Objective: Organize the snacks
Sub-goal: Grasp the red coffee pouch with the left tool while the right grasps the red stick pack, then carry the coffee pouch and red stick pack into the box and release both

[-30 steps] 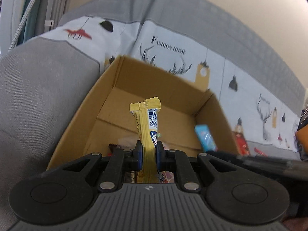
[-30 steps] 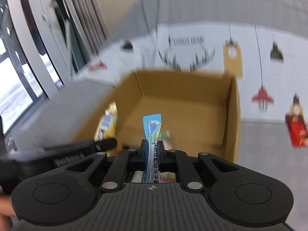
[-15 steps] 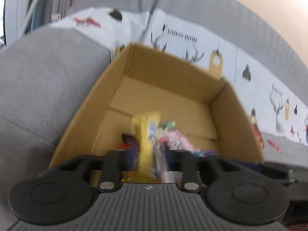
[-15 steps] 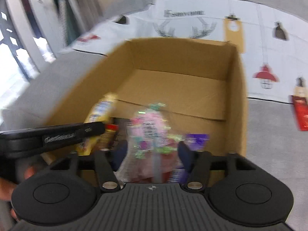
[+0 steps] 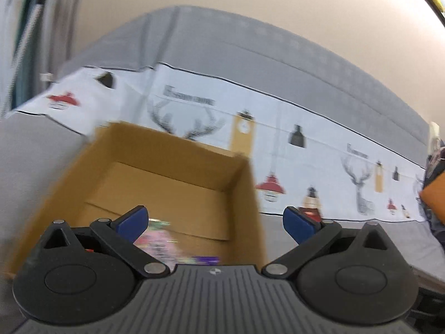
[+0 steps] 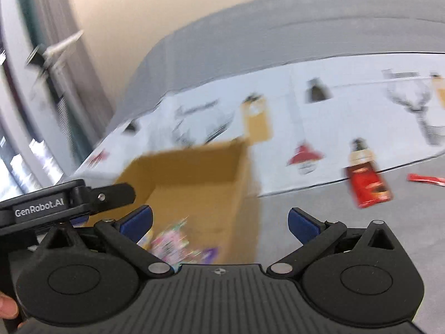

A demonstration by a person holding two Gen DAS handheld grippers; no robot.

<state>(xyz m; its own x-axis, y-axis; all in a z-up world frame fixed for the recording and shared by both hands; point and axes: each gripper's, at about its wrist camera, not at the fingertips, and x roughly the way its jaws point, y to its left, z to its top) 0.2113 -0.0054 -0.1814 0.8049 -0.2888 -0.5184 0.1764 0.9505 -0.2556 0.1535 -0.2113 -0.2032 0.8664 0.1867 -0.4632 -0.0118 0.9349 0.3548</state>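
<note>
An open cardboard box (image 5: 244,194) stands on the grey sofa; it also shows in the right wrist view (image 6: 239,178). Several snack packets lie in its near end, among them a pink packet (image 5: 155,239) (image 6: 169,242) and a purple one (image 5: 207,259). My left gripper (image 5: 215,220) is open and empty above the box's right wall. My right gripper (image 6: 219,220) is open and empty over the box's right wall too. A red snack packet (image 6: 368,183) and a thin red stick packet (image 6: 425,179) lie on the seat to the right. Both views are blurred.
A white printed cloth (image 5: 306,167) covers the sofa back behind the box. The grey seat (image 6: 347,222) stretches right of the box. The left gripper's body (image 6: 55,203) shows at the left of the right wrist view. An orange object (image 5: 435,197) is at the far right.
Both grippers opened. The left let go of the yellow bar and the right let go of the blue packet, into the box. Both grippers have since lifted and swung to the right.
</note>
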